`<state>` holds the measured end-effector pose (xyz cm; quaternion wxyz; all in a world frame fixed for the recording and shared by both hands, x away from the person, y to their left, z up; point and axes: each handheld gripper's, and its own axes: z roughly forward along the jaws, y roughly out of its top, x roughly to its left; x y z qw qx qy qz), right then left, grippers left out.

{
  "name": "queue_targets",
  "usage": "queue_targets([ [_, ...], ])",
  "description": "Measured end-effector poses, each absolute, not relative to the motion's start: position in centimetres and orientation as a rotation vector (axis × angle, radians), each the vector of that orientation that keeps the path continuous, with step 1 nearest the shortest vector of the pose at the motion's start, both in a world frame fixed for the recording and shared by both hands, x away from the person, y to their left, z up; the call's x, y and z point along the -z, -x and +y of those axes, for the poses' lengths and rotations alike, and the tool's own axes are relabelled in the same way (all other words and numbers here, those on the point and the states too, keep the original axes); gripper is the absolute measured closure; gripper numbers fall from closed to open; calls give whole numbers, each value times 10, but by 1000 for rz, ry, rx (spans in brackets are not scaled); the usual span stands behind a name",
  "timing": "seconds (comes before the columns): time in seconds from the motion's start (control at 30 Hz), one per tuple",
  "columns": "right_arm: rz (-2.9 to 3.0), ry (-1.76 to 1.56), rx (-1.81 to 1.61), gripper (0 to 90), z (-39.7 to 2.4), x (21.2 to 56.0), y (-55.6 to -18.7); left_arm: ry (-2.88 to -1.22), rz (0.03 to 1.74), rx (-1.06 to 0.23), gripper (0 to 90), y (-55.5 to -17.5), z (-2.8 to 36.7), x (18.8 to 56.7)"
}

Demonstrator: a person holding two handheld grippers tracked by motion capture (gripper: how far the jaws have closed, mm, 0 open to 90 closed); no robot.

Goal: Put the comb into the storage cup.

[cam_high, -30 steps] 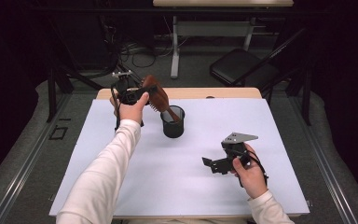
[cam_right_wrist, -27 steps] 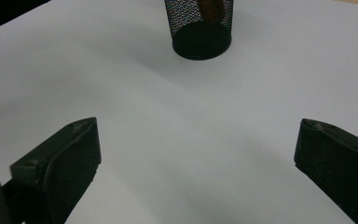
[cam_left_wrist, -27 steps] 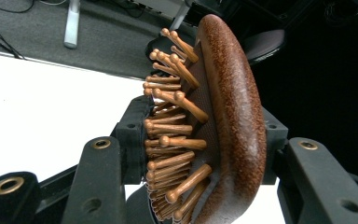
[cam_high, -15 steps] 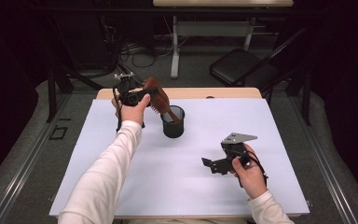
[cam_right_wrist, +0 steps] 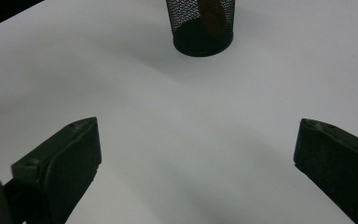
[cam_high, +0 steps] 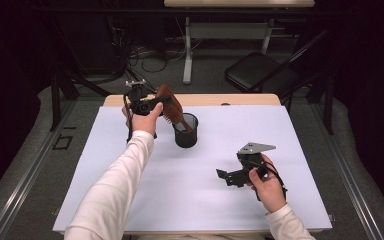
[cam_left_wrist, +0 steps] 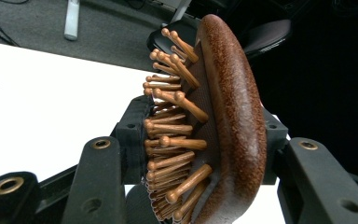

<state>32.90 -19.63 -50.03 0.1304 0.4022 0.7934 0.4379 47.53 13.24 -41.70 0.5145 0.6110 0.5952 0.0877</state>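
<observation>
A brown wooden hairbrush (cam_high: 169,102) with peg bristles is clamped by its head in my left gripper (cam_high: 152,104), at the far left of the table. The brush tilts, and its handle reaches down into a black mesh cup (cam_high: 186,131). In the left gripper view the brush head (cam_left_wrist: 228,116) stands on edge between the jaws of the left gripper (cam_left_wrist: 205,140), bristles to the left. My right gripper (cam_high: 226,178) lies low over the table near the front right, open and holding nothing. The right gripper view has the right gripper (cam_right_wrist: 196,154) spread wide, facing the cup (cam_right_wrist: 200,28) with the handle (cam_right_wrist: 209,11) inside.
A white sheet covers the table (cam_high: 180,200). A wooden strip (cam_high: 240,99) runs along its far edge. Beyond it stand a dark folding chair (cam_high: 260,75) and a desk frame with cables on the floor.
</observation>
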Motion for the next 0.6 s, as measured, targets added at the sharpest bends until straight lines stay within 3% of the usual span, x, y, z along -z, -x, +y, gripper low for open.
queue_targets([
  [0.6,2311,-1171,-1270,5,-195,501,-329,-1448,1450,-194,506,-478,135,429],
])
